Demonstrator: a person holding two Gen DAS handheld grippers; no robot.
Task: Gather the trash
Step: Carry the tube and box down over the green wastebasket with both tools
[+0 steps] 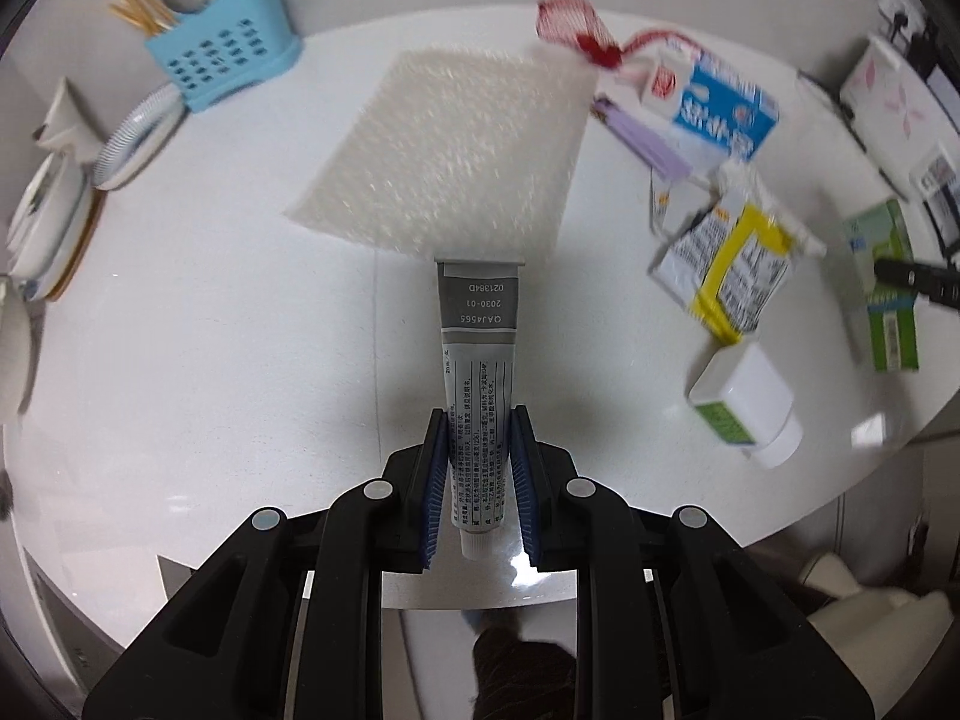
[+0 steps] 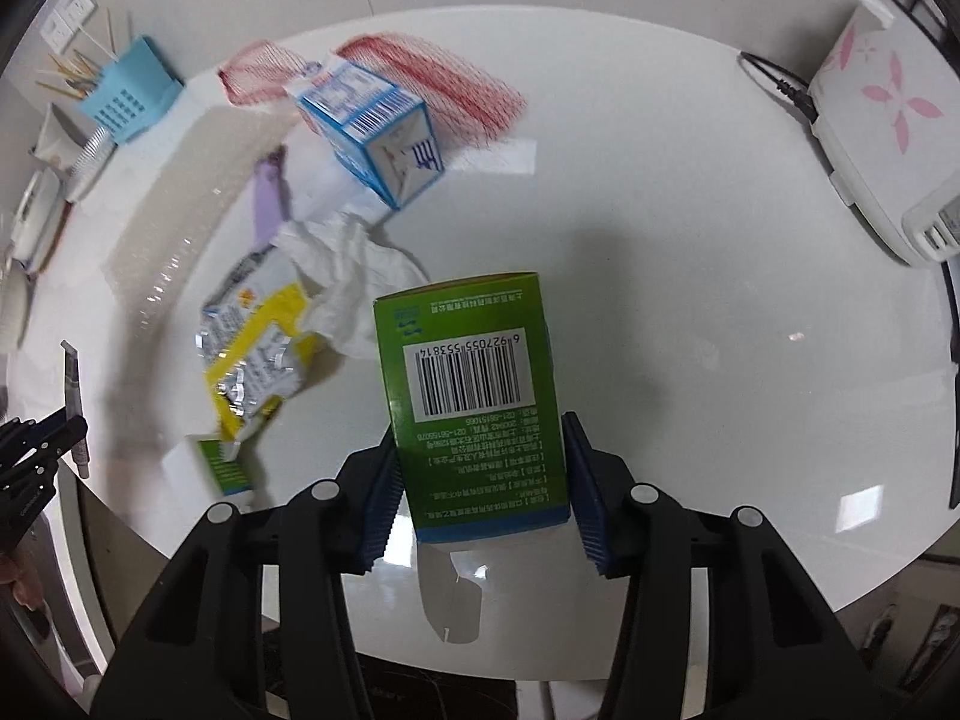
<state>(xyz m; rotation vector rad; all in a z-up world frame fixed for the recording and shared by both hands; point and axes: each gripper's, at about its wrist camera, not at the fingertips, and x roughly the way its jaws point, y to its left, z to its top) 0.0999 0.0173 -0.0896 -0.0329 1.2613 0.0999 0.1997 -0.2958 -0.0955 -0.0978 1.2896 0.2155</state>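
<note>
My left tool [image 1: 479, 468] pinches a grey ointment tube [image 1: 478, 372]; my right tool [image 2: 483, 480] clamps a green carton [image 2: 474, 396]. Both are held above the white worktop [image 2: 690, 300], apparently for binning; more litter remains.

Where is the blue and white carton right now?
The blue and white carton lies tipped on the far side of the white table, partly on red netting, beyond the crumpled tissue.
</note>
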